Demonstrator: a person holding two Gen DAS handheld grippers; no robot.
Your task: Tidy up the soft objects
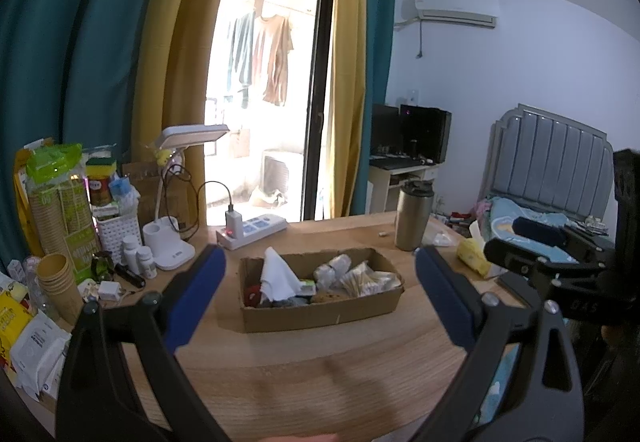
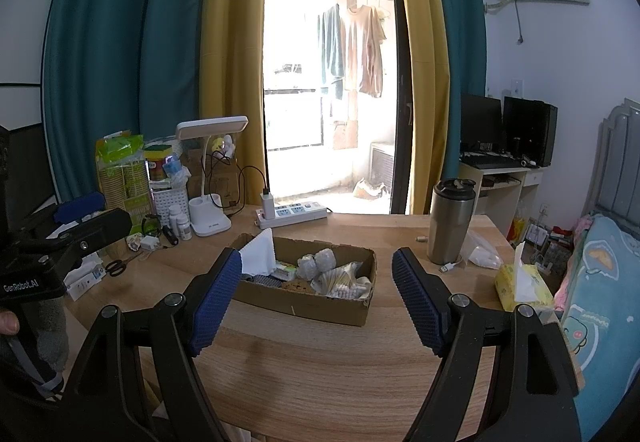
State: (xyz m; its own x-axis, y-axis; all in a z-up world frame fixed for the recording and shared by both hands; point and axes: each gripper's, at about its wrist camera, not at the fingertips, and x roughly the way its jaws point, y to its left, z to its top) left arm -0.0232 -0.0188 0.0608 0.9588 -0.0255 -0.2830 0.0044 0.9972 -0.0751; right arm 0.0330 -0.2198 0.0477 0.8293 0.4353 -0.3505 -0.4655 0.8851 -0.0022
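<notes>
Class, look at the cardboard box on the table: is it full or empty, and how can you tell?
Full. The open-topped cardboard box holds a white cloth, bubble-wrapped bundles and a bag of cotton swabs.

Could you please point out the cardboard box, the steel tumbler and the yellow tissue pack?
cardboard box (image 2: pixel 320 308): right wrist view, front wall.
steel tumbler (image 2: pixel 450 230): right wrist view, steel body.
yellow tissue pack (image 2: pixel 520 284): right wrist view, top face.

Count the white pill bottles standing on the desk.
2, possibly more hidden. A taller white pill bottle stands left of the desk lamp base; a shorter one stands just in front, to its right. The clutter behind could conceal others.
</notes>
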